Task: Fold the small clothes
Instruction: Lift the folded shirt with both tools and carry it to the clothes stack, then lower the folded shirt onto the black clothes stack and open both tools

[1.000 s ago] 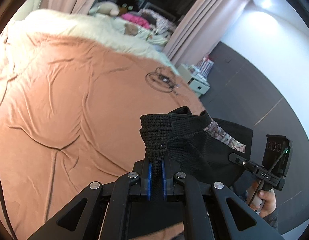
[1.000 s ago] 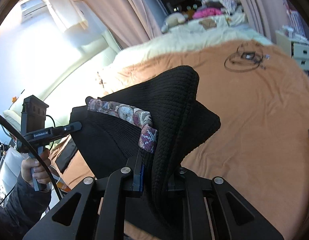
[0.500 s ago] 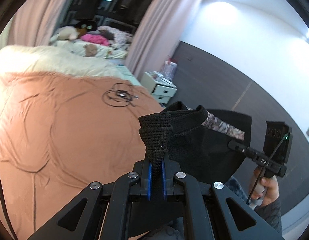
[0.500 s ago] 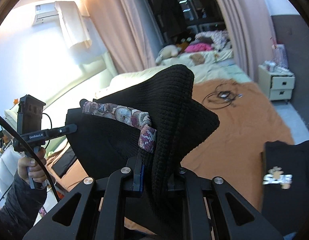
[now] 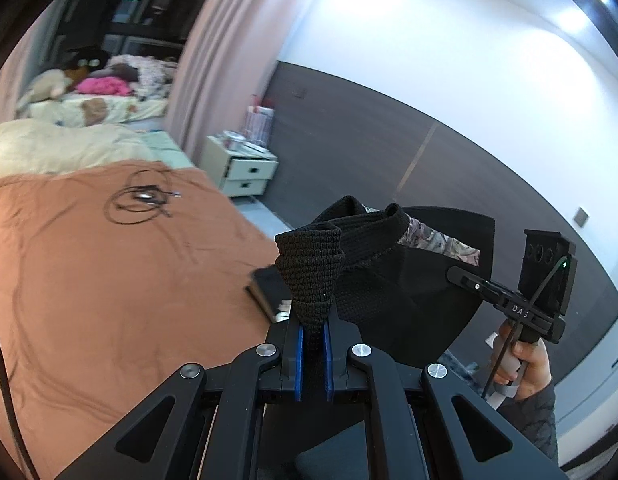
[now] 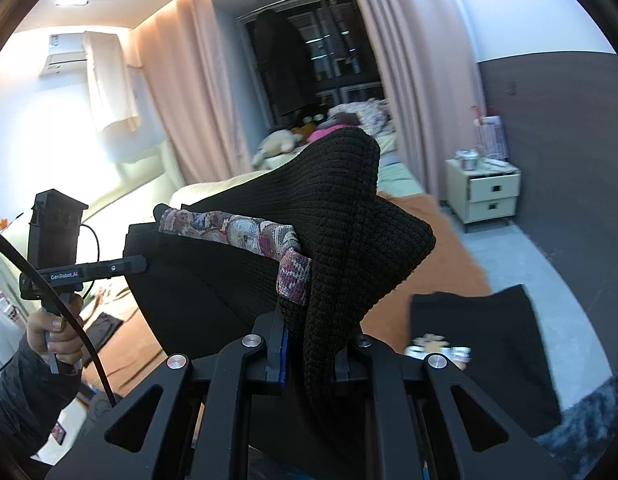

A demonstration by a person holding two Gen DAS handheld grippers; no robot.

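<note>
Black knit garment (image 5: 373, 280) hangs in the air, bunched, between both tongs: the left gripper (image 5: 312, 324) pinches one knitted corner, the right gripper (image 6: 309, 320) clamps another beside its patterned trim (image 6: 245, 232). Beyond it, on the brown bedspread (image 5: 89, 280), lies a folded black shirt (image 6: 489, 340); this piece looks unfolded yet.

the knit garment (image 6: 341, 208) is black with a floral-patterned band (image 6: 233, 230) in cream, pink and maroon. the bedspread (image 5: 89, 280) is rust-orange, the duvet (image 5: 57, 146) at its far edge cream. the curtains (image 6: 181, 92) are pale pink. the nightstand (image 6: 485, 190) is cream. the folded garment (image 6: 505, 336) is black with a pale print.
</note>
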